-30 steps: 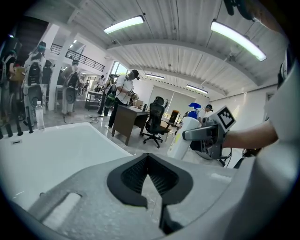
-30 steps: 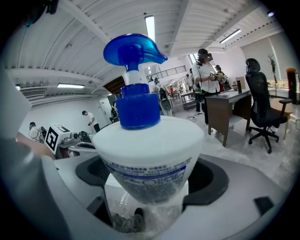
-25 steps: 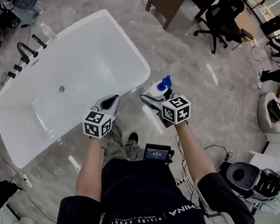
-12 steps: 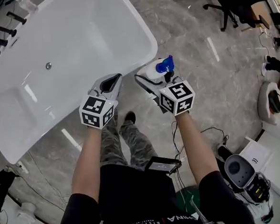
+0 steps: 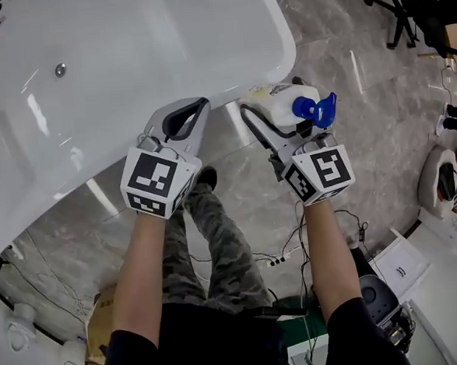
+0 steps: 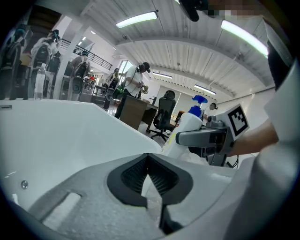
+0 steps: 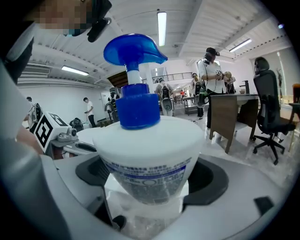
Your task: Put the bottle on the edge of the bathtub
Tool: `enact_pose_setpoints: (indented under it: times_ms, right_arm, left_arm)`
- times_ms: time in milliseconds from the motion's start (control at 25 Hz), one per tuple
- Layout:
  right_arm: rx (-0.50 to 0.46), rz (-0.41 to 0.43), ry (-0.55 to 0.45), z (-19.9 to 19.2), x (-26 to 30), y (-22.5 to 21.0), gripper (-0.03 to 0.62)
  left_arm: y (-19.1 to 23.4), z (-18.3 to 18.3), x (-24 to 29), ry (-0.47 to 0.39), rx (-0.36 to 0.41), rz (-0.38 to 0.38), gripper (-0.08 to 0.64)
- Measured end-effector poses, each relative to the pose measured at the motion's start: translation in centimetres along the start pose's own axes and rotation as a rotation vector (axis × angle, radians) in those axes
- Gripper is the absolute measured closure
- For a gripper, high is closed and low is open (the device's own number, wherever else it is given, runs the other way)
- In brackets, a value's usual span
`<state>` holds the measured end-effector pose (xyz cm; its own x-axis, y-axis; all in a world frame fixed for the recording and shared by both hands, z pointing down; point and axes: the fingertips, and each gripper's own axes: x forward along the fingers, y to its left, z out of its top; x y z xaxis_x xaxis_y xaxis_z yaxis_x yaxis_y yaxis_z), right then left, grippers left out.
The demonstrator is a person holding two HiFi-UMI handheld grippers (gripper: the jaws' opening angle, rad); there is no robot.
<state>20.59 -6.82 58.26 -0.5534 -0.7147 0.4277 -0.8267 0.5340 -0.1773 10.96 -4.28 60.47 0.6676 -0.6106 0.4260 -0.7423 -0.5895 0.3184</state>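
Observation:
The white bottle (image 5: 279,108) with a blue pump top (image 5: 315,108) sits between the jaws of my right gripper (image 5: 274,104), which is shut on its body. It hangs just off the near right corner of the white bathtub (image 5: 282,53), beside the rim. The right gripper view shows the bottle (image 7: 145,154) upright and filling the gap in my right gripper (image 7: 150,180). My left gripper (image 5: 183,117) is shut with nothing in it, close to the tub's near rim. From the left gripper view the bottle (image 6: 187,129) shows to the right of the tub (image 6: 56,136).
The person's legs (image 5: 216,233) stand on the grey marble floor below the grippers, with cables (image 5: 296,251) trailing there. An office chair (image 5: 427,8) is at the far right. A cardboard box (image 5: 105,319) lies at the lower left. People and a desk (image 6: 136,110) are in the background.
Both grippers have come down and closer to the tub's near corner; the tub has slid up and left in the view. The bottle stays in the right gripper. The left stays shut.

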Motion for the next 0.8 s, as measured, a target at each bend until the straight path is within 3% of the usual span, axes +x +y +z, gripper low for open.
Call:
enact_pose_setpoints:
  times_ms: [280, 800]
  right_arm:
    - [-0.046, -0.013, 0.024, -2.7, 2.4, 1.5, 0.095]
    - [-0.073, -0.033, 0.028, -3.0, 4.2, 2.1, 0.095]
  left_arm:
    - [1.3, -2.2, 0.6, -0.003, 0.006, 0.033, 0.551]
    - [2.5, -3.3, 0.1, 0.029, 0.041, 0.046, 0.551]
